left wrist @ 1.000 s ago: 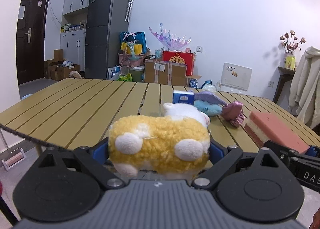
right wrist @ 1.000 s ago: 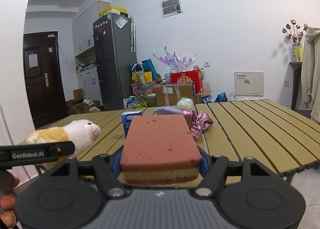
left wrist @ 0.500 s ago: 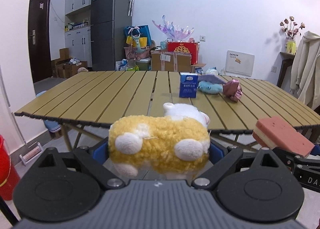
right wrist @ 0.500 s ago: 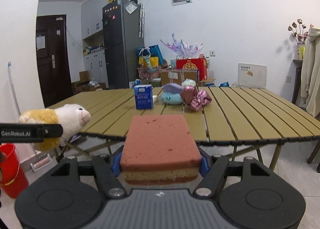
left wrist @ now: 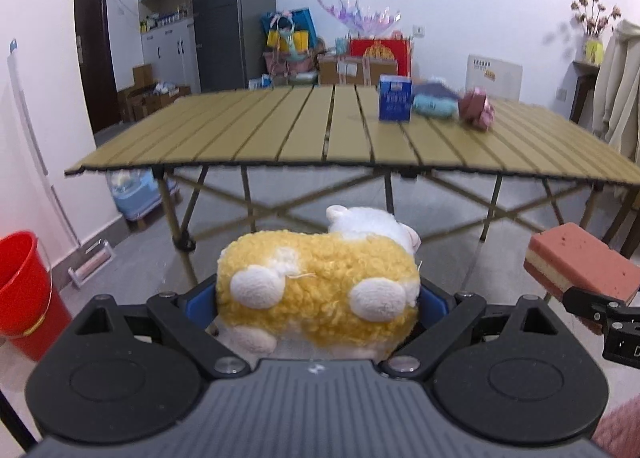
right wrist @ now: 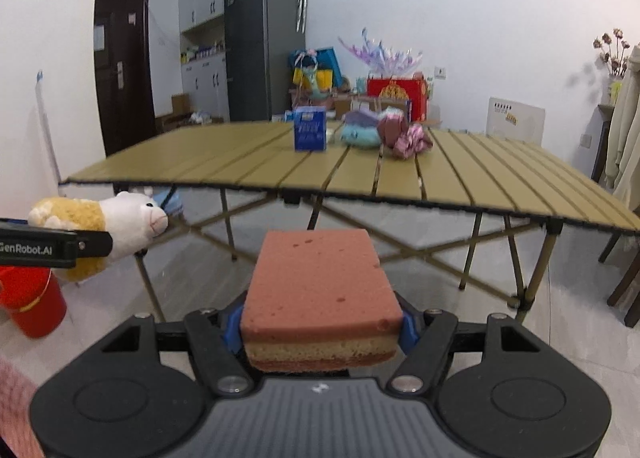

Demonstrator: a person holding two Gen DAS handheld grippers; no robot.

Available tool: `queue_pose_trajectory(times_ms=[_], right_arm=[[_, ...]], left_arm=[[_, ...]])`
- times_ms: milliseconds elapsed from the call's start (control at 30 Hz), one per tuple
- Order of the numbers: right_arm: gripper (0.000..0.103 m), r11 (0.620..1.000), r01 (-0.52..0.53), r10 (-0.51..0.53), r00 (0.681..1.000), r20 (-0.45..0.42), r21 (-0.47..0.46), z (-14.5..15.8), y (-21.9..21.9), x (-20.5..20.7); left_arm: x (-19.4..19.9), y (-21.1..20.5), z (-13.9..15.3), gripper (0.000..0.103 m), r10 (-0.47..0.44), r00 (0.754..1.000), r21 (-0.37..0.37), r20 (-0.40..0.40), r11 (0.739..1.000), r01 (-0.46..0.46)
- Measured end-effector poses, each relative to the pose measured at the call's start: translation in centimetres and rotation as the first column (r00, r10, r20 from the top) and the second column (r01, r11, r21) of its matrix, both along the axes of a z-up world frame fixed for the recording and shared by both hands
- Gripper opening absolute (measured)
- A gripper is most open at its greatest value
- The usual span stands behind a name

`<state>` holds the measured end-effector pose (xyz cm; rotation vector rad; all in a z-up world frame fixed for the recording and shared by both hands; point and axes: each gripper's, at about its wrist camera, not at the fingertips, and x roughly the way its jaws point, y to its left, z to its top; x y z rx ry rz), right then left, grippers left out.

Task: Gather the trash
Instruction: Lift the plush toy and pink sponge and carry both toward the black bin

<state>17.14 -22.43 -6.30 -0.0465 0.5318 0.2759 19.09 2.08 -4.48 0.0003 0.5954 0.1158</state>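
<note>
Your left gripper (left wrist: 318,294) fingers hold fluffy toy sheep (left wrist: 320,282). Your right gripper (right wrist: 320,328) fingers hold pink sponge (right wrist: 320,286). Red bucket (left wrist: 24,290) on floor, left.

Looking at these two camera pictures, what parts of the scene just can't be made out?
- Red bucket: cut off by the left edge in both views; its inside is not visible.
- Blue carton on the table: print too small and blurred.
- Pink and teal soft items: motion-blurred in the left view.
- Plush toy: its face is turned away in the left view.
- Sponge: its underside is hidden.
</note>
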Motion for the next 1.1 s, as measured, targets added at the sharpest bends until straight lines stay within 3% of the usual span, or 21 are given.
queue_pose_trajectory(times_ms=[433, 1100], right_arm=[[0.069, 0.999, -0.017, 0.009, 0.985, -0.173, -0.046, -4.4, 0.1, -1.8], [0.069, 0.99, 0.049, -0.099, 0.903, -0.417, -0.129, -12.0, -1.5, -0.3]], left_arm=[[-2.5, 0.0, -5.7, 0.096, -0.006, 0.986, -0.003, -0.168, 1.0, 0.006], [-1.1, 1.3, -11.9, 0.096, 0.018, 0.925, -0.014, -0.379, 1.0, -0.025]])
